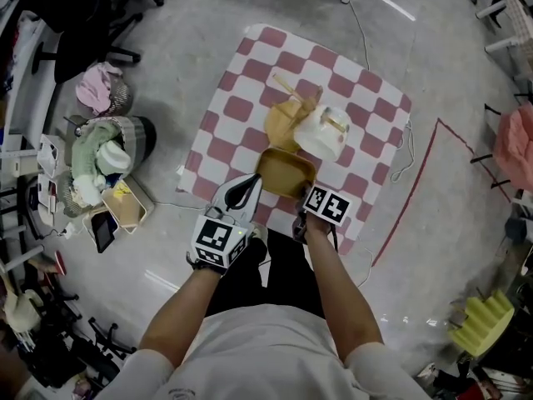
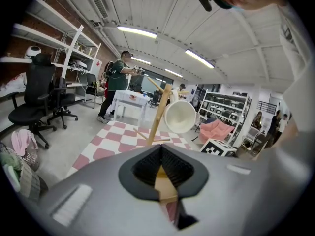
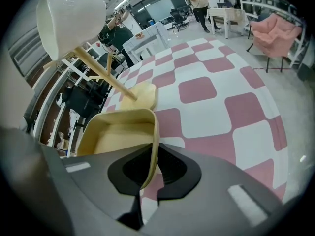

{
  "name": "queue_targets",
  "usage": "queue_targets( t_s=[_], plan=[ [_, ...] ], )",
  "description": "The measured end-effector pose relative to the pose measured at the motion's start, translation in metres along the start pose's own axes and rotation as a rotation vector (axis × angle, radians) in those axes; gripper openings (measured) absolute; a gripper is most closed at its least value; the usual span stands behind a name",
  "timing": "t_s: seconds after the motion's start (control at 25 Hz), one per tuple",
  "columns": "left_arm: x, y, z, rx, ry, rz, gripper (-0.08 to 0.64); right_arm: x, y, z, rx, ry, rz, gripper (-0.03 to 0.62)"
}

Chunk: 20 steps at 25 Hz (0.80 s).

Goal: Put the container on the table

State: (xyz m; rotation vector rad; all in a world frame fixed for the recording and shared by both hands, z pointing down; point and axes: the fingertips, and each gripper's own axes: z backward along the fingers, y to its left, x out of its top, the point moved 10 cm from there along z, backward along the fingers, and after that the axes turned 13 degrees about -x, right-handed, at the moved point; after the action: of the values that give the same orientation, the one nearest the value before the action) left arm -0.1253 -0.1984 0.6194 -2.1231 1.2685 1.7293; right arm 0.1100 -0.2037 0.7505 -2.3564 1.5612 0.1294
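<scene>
Lower middle of frame, over checkered surface (image 1: 241, 107) | yellow container (image 1: 286, 172) held by both | left gripper (image 1: 254, 180), right gripper (image 1: 306, 192): jaws clenched on its rim | step: set-down | next: lower level, then release.

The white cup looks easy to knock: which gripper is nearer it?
Right. The right gripper grips the container wall nearest the white cup; the left gripper holds the opposite wall.
</scene>
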Motion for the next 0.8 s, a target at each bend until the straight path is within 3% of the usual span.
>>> queue_targets(
  t_s=[0.48, 0.8],
  plan=[
    [-0.009, 0.004, 0.004, 0.003, 0.003, 0.017, 0.006, -0.007, 0.002, -0.009, 0.010, -0.027, -0.020, 0.048],
    [-0.007, 0.002, 0.005, -0.017, 0.000, 0.004, 0.006, 0.000, 0.000, 0.007, 0.014, -0.117, 0.015, 0.063]
  ],
)
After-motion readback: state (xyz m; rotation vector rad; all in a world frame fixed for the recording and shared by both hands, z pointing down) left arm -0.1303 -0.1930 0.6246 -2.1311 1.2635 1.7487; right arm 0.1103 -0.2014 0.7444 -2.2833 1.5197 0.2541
